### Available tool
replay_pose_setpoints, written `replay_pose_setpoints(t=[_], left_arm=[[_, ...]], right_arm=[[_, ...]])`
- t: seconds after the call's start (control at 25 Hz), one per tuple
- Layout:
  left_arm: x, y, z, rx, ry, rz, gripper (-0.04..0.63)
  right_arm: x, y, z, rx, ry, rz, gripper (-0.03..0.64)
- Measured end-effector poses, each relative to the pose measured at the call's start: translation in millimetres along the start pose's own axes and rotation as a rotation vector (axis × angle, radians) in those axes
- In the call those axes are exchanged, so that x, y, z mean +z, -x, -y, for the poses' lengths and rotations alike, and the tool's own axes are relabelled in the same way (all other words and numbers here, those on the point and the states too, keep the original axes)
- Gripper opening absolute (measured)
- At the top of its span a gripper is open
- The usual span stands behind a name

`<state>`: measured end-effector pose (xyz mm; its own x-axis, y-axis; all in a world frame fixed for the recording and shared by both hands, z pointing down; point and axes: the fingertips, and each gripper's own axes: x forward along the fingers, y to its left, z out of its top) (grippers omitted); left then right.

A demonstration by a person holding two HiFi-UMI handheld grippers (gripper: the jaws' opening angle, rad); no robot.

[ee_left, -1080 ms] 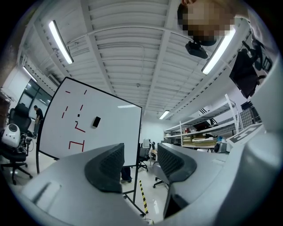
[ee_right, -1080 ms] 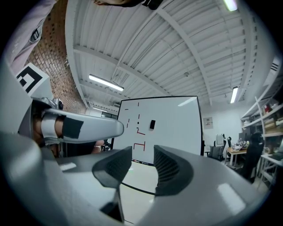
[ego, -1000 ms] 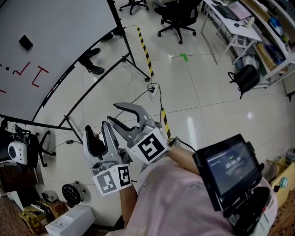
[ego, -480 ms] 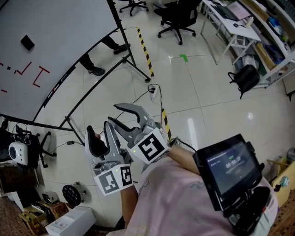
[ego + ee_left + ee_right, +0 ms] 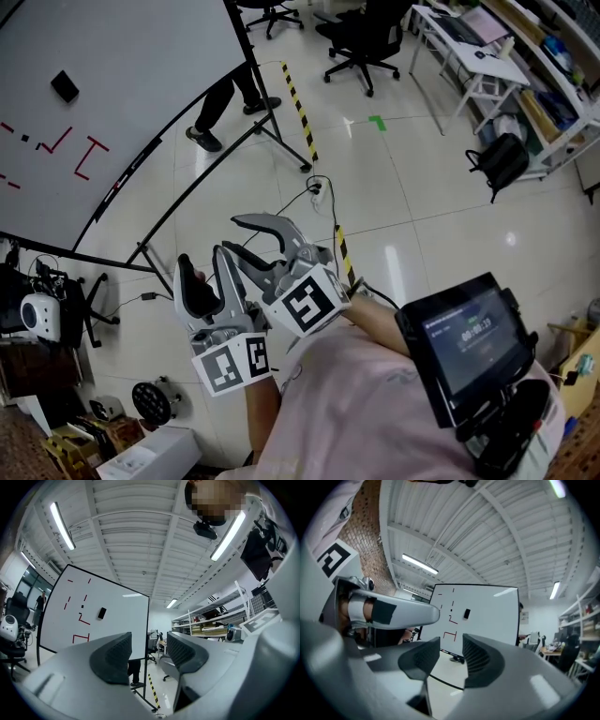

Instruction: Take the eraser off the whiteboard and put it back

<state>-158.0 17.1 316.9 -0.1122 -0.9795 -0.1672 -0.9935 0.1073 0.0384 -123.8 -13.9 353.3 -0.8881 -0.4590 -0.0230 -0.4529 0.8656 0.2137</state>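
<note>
Eraser is parked high up on the whiteboard, a small black block sitting a bit crooked above the red marks. It's well apart from both tools. The person has the left tool and right tool tucked in close to the body and side by side. The left one's jaws stand wide and the right one's a little narrower. Nothing sits between either pair; you just see the board through the gaps.

Honestly this shot fits two stories. Either the eraser is waiting on the board to be taken off, or it's been returned there and the job's basically wrapped. One look can't say which.

For any work at the board, the trick is probably the same. Line the jaws up square with the eraser's long sides rather than across its corners, since it's tilted. Go easy on pushing too, because the board is on a floor stand and looks like it could rock. Someone's legs show behind it, so a shove wouldn't be great.
</note>
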Motion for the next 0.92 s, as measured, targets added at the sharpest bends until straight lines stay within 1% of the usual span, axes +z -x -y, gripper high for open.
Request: replay_pose_setpoints(t=[0.08, 0.28, 0.44, 0.56, 0.92], left_arm=[[3.8, -0.8, -6.8, -0.010, -0.003, 0.006, 0.232], [12.0, 1.5, -19.4, -0.035, -0.020, 0.025, 0.232], [16.1, 20.0, -73.2, -0.040, -0.029, 0.031, 0.232], [21.1, 33.0, -98.2, -0.031, -0.037, 0.036, 0.232], [26.7, 75.8, -135.6, 0.024, -0.058, 0.054, 0.232]], right_arm=[[5.1, -5.0, -6.4, 0.001, 0.016, 0.007, 0.144], [10.0, -18.0, -16.0, -0.017, -0.010, 0.049, 0.144], [19.4, -52.0, -58.9, -0.030, -0.015, 0.082, 0.144], [24.8, -65.6, -80.8, -0.023, -0.016, 0.073, 0.144], [34.6, -78.4, -135.8, 0.038, -0.006, 0.113, 0.144]])
